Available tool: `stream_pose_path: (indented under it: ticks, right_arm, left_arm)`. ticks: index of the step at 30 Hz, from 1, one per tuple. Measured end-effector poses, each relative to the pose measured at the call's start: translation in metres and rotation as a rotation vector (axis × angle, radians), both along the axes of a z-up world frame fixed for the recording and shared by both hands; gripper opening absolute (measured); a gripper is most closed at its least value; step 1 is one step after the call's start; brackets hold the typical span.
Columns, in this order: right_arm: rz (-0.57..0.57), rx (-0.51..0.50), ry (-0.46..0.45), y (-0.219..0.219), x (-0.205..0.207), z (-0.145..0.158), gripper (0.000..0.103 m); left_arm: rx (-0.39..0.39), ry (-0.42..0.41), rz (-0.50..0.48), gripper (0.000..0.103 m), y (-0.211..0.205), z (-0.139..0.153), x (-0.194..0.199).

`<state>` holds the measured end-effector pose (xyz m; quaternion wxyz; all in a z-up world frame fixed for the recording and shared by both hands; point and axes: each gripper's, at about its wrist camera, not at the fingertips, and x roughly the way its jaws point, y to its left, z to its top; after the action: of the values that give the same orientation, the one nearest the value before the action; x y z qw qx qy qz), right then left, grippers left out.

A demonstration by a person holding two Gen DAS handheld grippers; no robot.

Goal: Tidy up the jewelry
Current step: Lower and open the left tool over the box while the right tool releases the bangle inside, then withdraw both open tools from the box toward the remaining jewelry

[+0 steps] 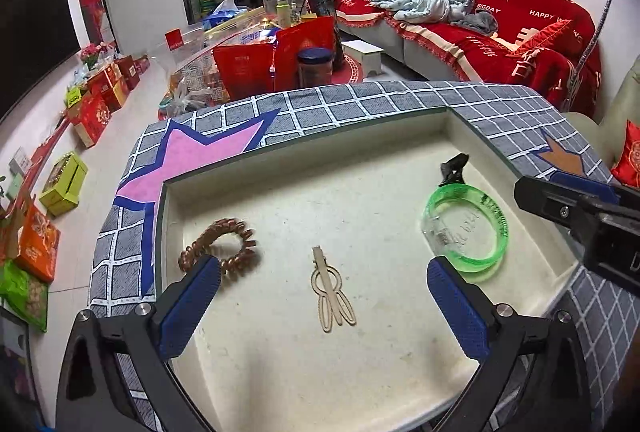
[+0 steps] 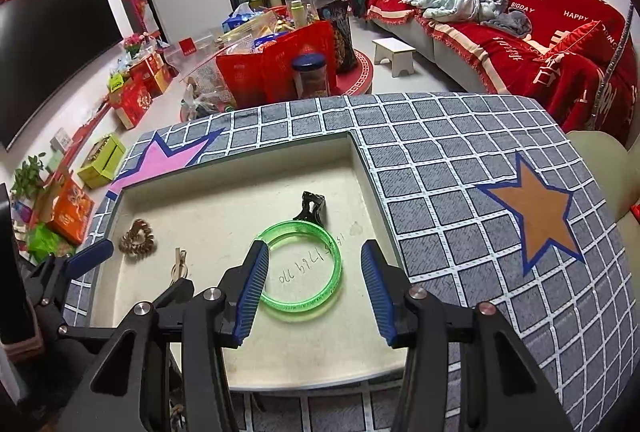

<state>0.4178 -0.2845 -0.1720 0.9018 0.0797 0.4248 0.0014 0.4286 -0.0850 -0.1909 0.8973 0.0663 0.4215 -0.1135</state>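
Left wrist view: the left gripper (image 1: 324, 296) stands fully spread and empty above the cream tray (image 1: 280, 372). The beige hair clip (image 1: 332, 292) lies flat midway between its fingers, long axis running away from the camera. The brown coil hair tie (image 1: 220, 244) lies just off the left fingertip.

Right wrist view: the right gripper (image 2: 316, 284) is partly spread, holding nothing. The green bangle (image 2: 300, 268) lies flat on the tray, offset toward the left finger; the black claw clip (image 2: 312, 208) lies beyond. The right gripper is nearer the bangle.
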Motion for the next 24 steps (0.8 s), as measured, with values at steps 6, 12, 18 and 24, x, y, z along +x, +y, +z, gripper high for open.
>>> stream_pose_path:
  ticks: [6, 12, 18, 24]
  right_arm:
    - [0.015, 0.027, -0.016, 0.000, -0.020, 0.006, 0.079]
    - [0.029, 0.070, -0.061, 0.000, -0.053, 0.011, 0.086]
    - [0.021, 0.151, -0.077, -0.006, -0.085, 0.013, 0.103]
    - [0.058, 0.112, -0.026, 0.004, -0.118, 0.010, 0.103]
  left_arm:
    - [-0.020, -0.059, 0.058, 0.103, 0.016, 0.018, -0.017]
    - [-0.081, -0.032, 0.058, 0.103, 0.038, 0.025, -0.046]
    - [-0.091, -0.002, 0.067, 0.103, 0.054, 0.022, -0.083]
    - [-0.076, -0.020, 0.099, 0.103, 0.069, 0.016, -0.122]
